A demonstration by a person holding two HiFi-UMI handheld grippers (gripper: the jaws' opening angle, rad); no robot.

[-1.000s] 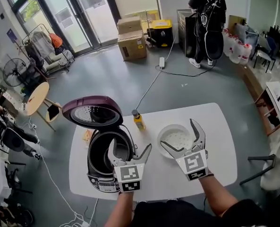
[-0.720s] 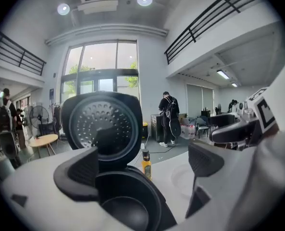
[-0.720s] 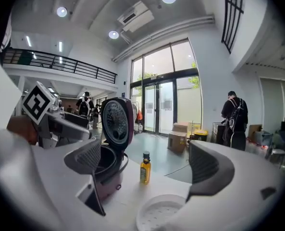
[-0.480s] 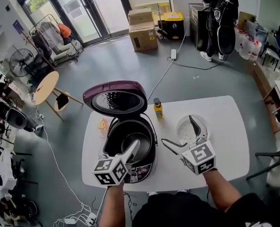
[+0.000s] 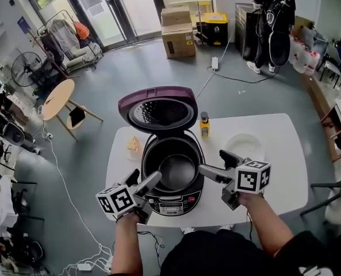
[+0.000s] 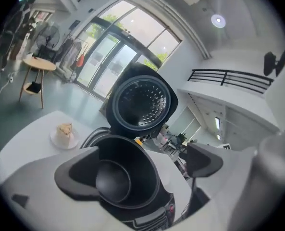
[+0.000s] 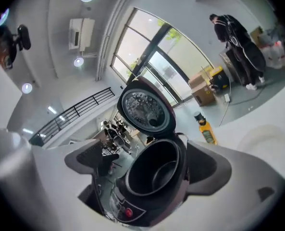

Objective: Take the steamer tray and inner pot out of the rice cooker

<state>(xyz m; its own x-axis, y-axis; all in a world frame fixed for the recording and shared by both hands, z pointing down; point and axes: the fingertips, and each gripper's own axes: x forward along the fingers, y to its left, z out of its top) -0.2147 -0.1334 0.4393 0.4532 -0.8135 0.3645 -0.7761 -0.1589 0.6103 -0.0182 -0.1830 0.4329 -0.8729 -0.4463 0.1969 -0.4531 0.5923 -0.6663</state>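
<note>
The purple rice cooker (image 5: pixel 173 195) stands on the white table with its lid (image 5: pixel 158 109) raised. The dark inner pot (image 5: pixel 176 171) sits inside it, empty. The white steamer tray (image 5: pixel 243 145) lies on the table to the cooker's right. My left gripper (image 5: pixel 145 177) is open at the cooker's front left rim. My right gripper (image 5: pixel 212 161) is open at the cooker's right rim. In the left gripper view the inner pot (image 6: pixel 118 177) lies between the spread jaws of the left gripper (image 6: pixel 140 170). In the right gripper view the inner pot (image 7: pixel 154 174) fills the gap of the right gripper (image 7: pixel 149 167).
A yellow bottle (image 5: pixel 204 124) stands behind the cooker. A small plate with food (image 5: pixel 134 145) sits at the cooker's left. The white table (image 5: pixel 285 177) ends just in front of the cooker. A person (image 5: pixel 274 22) stands far back by cardboard boxes (image 5: pixel 178 32).
My right gripper has left the steamer tray and swung left to the cooker's right side. My left gripper has dropped back to the cooker's front left. The tray stays on the table.
</note>
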